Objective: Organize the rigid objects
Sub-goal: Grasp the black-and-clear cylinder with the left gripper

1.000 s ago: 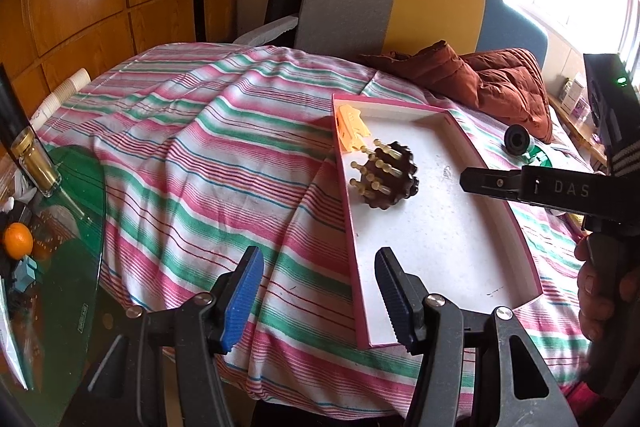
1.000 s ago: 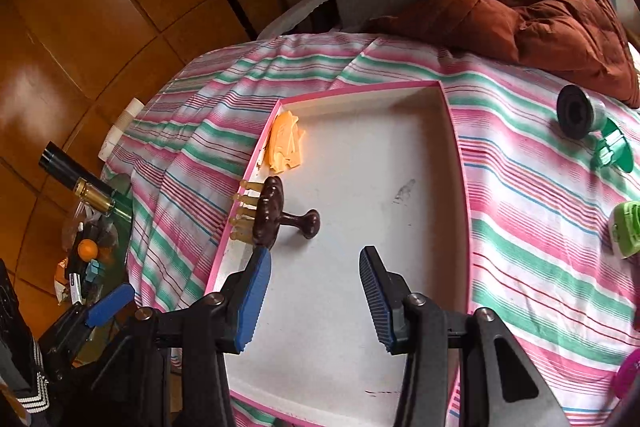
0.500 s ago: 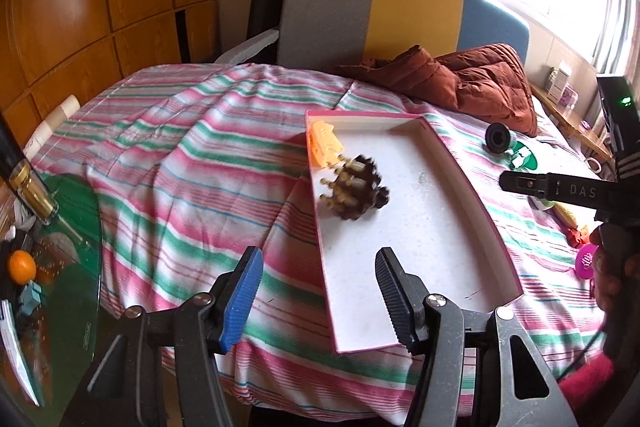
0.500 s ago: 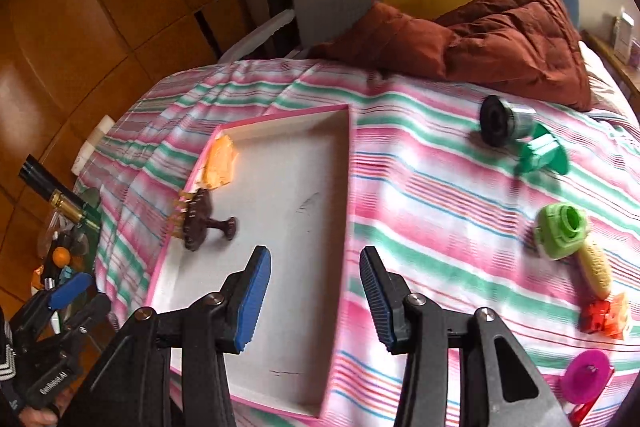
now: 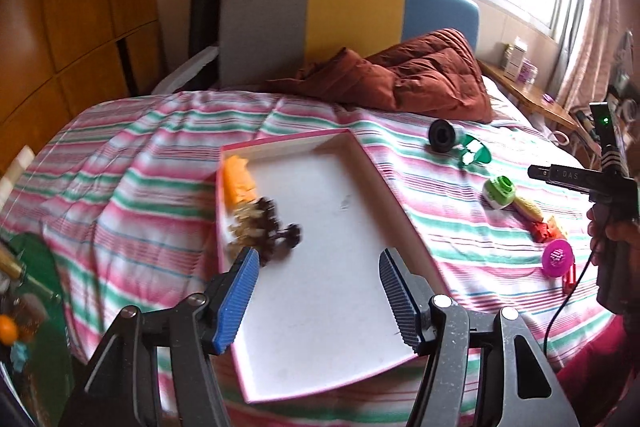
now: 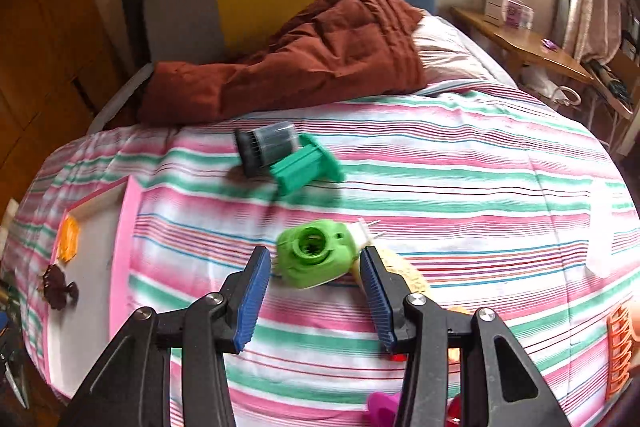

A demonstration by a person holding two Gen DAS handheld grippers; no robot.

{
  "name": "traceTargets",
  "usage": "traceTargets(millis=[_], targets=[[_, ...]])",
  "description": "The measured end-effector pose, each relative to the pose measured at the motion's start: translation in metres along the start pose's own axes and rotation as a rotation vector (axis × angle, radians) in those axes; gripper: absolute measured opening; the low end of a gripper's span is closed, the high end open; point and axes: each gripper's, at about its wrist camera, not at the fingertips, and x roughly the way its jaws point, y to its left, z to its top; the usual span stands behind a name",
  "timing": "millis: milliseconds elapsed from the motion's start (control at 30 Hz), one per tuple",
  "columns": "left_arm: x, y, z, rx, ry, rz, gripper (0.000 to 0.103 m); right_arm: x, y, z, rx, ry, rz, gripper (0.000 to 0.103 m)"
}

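A pink-rimmed white tray (image 5: 362,163) lies on the striped bed cover, holding an orange piece (image 5: 237,179) and a dark brown brush (image 5: 268,223). My left gripper (image 5: 316,297) is open and empty over the tray's near end. My right gripper (image 6: 316,291) is open and empty just in front of a green toy camera (image 6: 316,253), which lies between the fingers' line. A yellow corn piece (image 6: 404,273) touches it on the right. A black cylinder (image 6: 264,145) and a green spool (image 6: 306,165) lie farther back. The tray edge (image 6: 126,227) shows at the left.
A brown quilt (image 6: 304,55) lies at the head of the bed by the headboard. A magenta disc (image 5: 557,255) and red pieces (image 5: 542,229) lie on the cover's right. An orange comb-like item (image 6: 618,355) sits at far right. A green side table (image 5: 36,327) stands left.
Both grippers have swung right. The right gripper left the tray and now faces the green toy camera close up. The left gripper now sits over the tray's near end. Both stayed open.
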Motion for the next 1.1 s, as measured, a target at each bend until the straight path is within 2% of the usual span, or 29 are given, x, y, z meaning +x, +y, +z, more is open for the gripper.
traceTargets(millis=[133, 200, 267, 333, 567, 667, 1033, 1100], targets=[[0.022, -0.027, 0.019, 0.044, 0.040, -0.052, 0.064, 0.003, -0.036, -0.004, 0.105, -0.028, -0.003, 0.047], [0.032, -0.041, 0.031, 0.074, 0.038, -0.062, 0.064, 0.005, -0.048, -0.005, 0.159, -0.011, 0.011, 0.047], [0.043, -0.057, 0.044, 0.128, 0.020, -0.056, 0.076, 0.003, -0.053, -0.003, 0.188, -0.025, 0.029, 0.047], [0.054, -0.073, 0.057, 0.183, 0.000, -0.048, 0.082, 0.000, -0.058, -0.002, 0.211, -0.034, 0.034, 0.047], [0.115, -0.132, 0.107, 0.386, -0.001, -0.102, 0.082, -0.001, -0.071, -0.002, 0.289, -0.017, 0.078, 0.047], [0.143, -0.157, 0.125, 0.461, 0.006, -0.116, 0.082, 0.001, -0.074, -0.003, 0.318, 0.004, 0.112, 0.050], [0.237, -0.216, 0.168, 0.659, 0.063, -0.068, 0.084, 0.002, -0.070, -0.002, 0.333, 0.033, 0.190, 0.051], [0.252, -0.225, 0.173, 0.685, 0.089, -0.082, 0.085, 0.002, -0.070, -0.002, 0.337, 0.040, 0.213, 0.051]])
